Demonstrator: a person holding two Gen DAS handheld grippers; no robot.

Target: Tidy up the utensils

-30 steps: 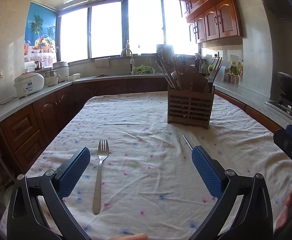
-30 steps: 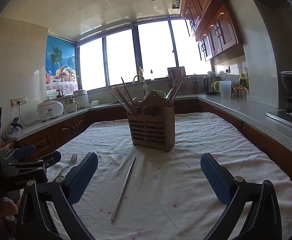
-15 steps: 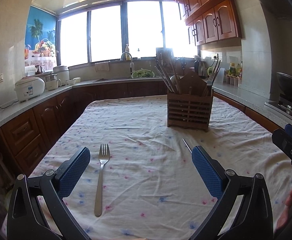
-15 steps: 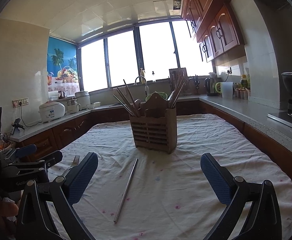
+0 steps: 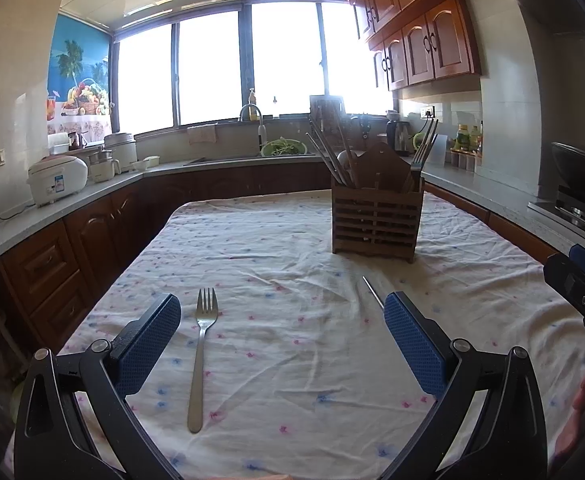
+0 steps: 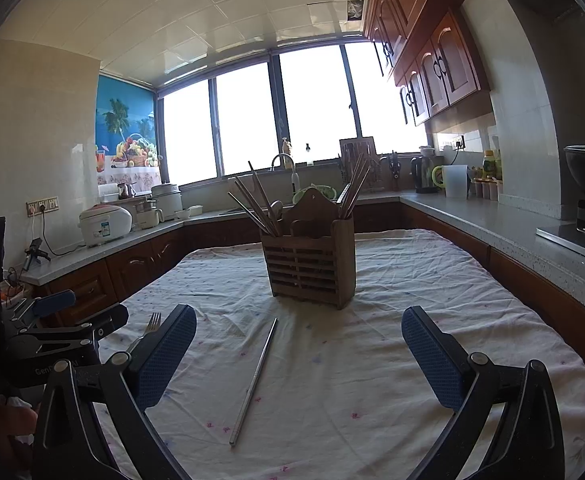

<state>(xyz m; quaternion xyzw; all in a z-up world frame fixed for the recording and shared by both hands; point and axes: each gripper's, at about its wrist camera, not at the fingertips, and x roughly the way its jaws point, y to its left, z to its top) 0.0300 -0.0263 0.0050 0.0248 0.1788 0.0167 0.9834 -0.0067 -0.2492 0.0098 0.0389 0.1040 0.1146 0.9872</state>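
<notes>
Left wrist view: chopstick point(image 5: 373, 291) mostly hidden behind rt pad point(image 5: 414, 346), fork point(image 5: 202, 346) clear

Home kitchen: wooden cabinets point(image 5: 424, 44), sink faucet point(image 5: 252, 114), rice cooker point(image 5: 57, 178).

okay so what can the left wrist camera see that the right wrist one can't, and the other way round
Only the left wrist view shows the whole fork, lying between the open left gripper fingers. Only the right wrist view shows the full metal chopstick, between the open right gripper fingers; the left shows just its tip. Both show the wooden utensil holder on the tablecloth.
</notes>
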